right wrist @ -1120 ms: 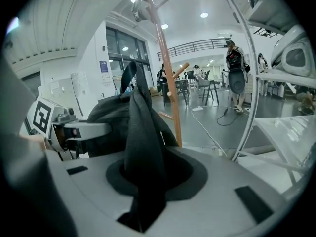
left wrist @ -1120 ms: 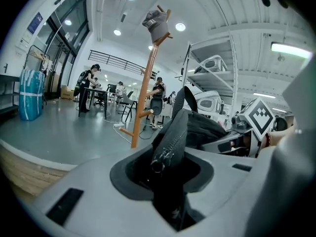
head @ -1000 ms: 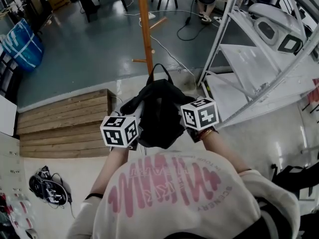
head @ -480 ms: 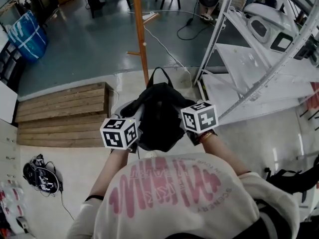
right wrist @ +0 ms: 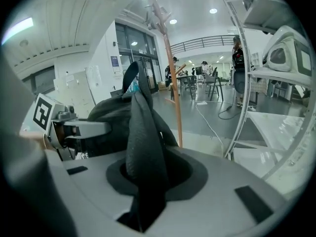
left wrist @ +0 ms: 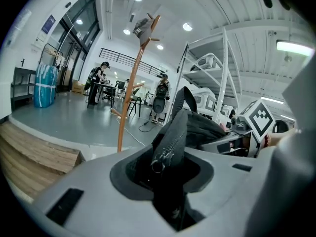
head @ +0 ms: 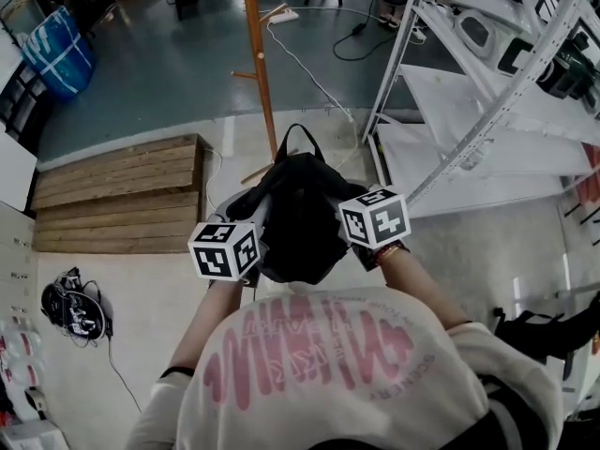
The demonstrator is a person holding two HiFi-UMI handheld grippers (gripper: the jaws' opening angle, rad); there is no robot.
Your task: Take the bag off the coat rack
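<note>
Here the black bag sits at frame centre, off the orange coat rack standing above it. The left gripper and right gripper each pinch its fabric between nearly closed jaws. A wooden platform lies at left, white shelving at right, and grey-blue floor at upper left.

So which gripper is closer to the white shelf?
Right. The right gripper grips the bag on the side next to the white shelf; the left gripper grips its other side, farther away.
</note>
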